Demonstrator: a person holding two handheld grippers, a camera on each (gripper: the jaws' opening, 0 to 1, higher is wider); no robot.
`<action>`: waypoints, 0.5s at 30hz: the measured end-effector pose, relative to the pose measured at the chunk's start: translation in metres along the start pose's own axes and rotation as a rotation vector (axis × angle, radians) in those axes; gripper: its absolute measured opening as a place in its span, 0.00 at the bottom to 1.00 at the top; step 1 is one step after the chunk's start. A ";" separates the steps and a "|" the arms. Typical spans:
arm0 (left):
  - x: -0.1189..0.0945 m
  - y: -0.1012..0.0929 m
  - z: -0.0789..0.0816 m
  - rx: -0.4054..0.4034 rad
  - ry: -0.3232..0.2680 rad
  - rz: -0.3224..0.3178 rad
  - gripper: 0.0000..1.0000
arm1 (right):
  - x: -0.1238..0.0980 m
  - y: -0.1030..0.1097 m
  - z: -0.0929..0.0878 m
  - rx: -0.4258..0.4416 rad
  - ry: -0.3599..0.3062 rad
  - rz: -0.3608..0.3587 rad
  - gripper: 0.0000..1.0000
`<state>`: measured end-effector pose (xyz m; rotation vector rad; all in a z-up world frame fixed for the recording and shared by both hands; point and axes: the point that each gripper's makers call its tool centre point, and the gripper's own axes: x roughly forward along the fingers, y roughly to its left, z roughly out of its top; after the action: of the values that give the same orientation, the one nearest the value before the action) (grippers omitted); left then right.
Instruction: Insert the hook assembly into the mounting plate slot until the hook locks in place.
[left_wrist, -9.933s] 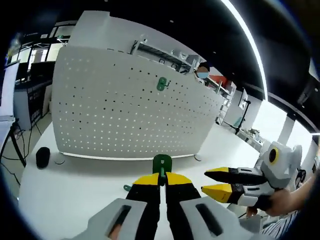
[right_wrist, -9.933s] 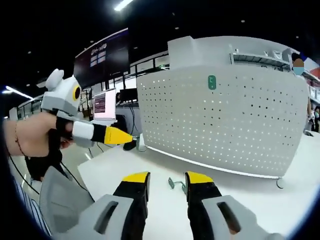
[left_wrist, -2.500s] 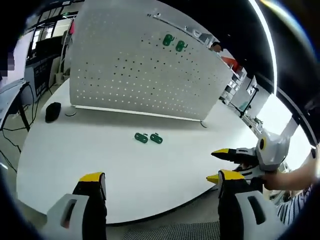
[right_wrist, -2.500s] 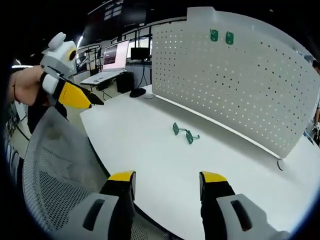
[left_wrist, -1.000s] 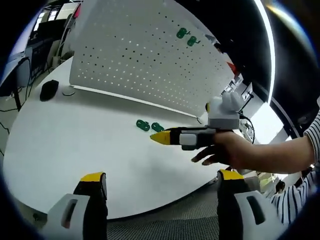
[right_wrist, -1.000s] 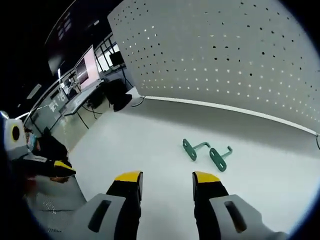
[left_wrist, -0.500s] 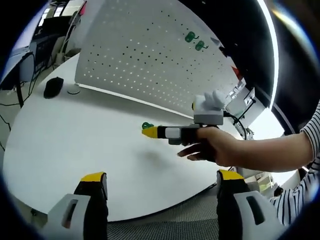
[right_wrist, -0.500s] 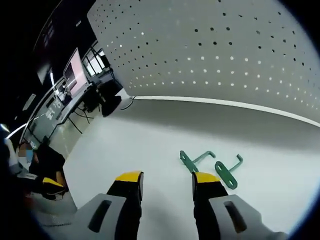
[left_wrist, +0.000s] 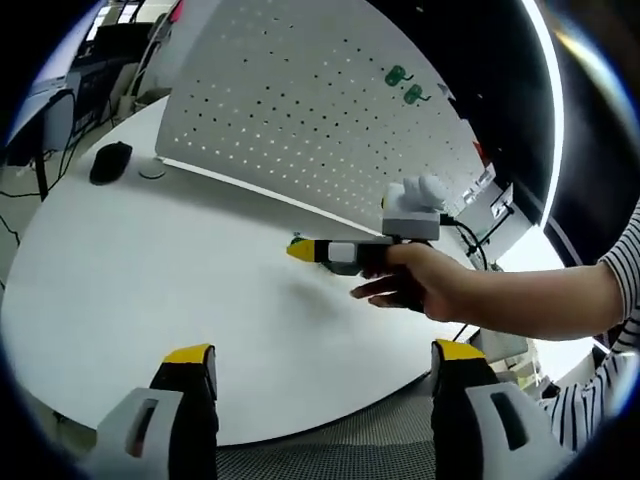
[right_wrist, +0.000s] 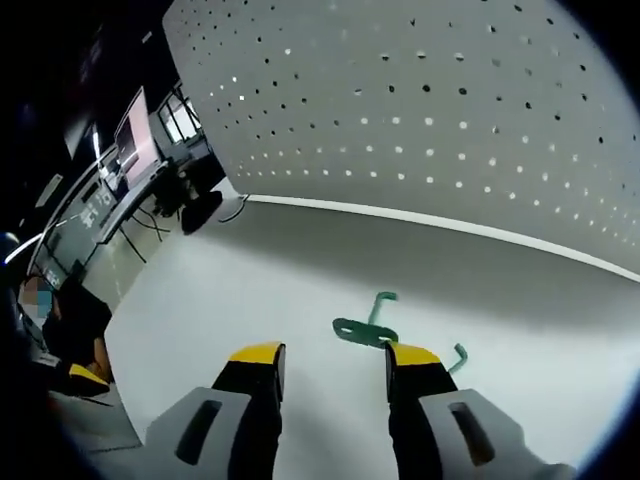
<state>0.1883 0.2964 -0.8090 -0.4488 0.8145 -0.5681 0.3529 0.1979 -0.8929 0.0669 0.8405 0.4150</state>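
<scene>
The left gripper view looks from beyond the near edge of the white counter (left_wrist: 150, 300) across to the perforated panel (left_wrist: 290, 110), which runs from upper left toward the right of the frame, well off. The right gripper view sits low and close over the same counter (right_wrist: 250, 290), facing the panel (right_wrist: 430, 130) that spans its upper half. Both views share the counter top, the panel and its base edge; the right hand-held gripper (left_wrist: 300, 251) crosses mid-frame in the left gripper view.
</scene>
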 end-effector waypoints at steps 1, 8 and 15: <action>0.000 0.000 0.000 -0.003 -0.001 0.000 0.90 | 0.003 -0.002 0.003 0.006 -0.001 -0.001 0.37; 0.001 0.003 0.001 -0.016 -0.001 0.004 0.90 | 0.015 -0.005 0.016 0.013 -0.008 -0.031 0.35; 0.001 0.005 0.002 -0.024 -0.005 0.009 0.89 | 0.019 -0.011 0.015 -0.060 0.012 -0.079 0.23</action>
<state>0.1918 0.2995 -0.8110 -0.4684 0.8193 -0.5492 0.3789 0.1968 -0.8991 -0.0248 0.8393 0.3663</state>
